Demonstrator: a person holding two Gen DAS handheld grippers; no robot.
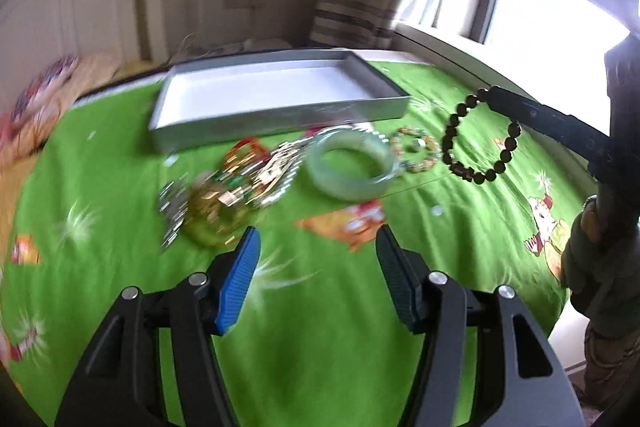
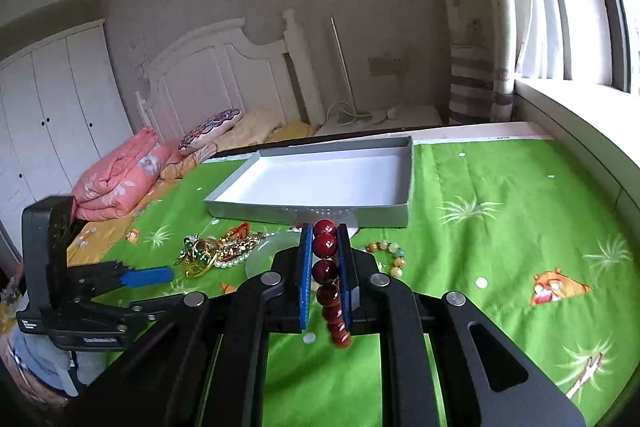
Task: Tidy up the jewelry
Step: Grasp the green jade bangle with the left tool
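Note:
A grey tray with a white inside [image 1: 276, 91] [image 2: 320, 171] lies on the green bedspread. In front of it lie a jade bangle [image 1: 351, 163], a small multicoloured bead bracelet [image 1: 414, 149] [image 2: 394, 255] and a tangle of gold, pearl and red jewelry [image 1: 224, 195] [image 2: 216, 251]. My right gripper [image 2: 325, 247] [image 1: 494, 93] is shut on a dark red bead bracelet [image 2: 326, 273] [image 1: 476, 137], which hangs in the air above the bedspread, right of the tray. My left gripper [image 1: 316, 247] [image 2: 160, 273] is open and empty, just in front of the jewelry pile.
A folded pink quilt [image 2: 120, 183] and a pillow [image 2: 210, 131] lie at the bed's head by a white headboard [image 2: 224, 71]. A windowsill [image 2: 580, 123] runs along the right side. The person's sleeve [image 1: 600, 267] is at the right.

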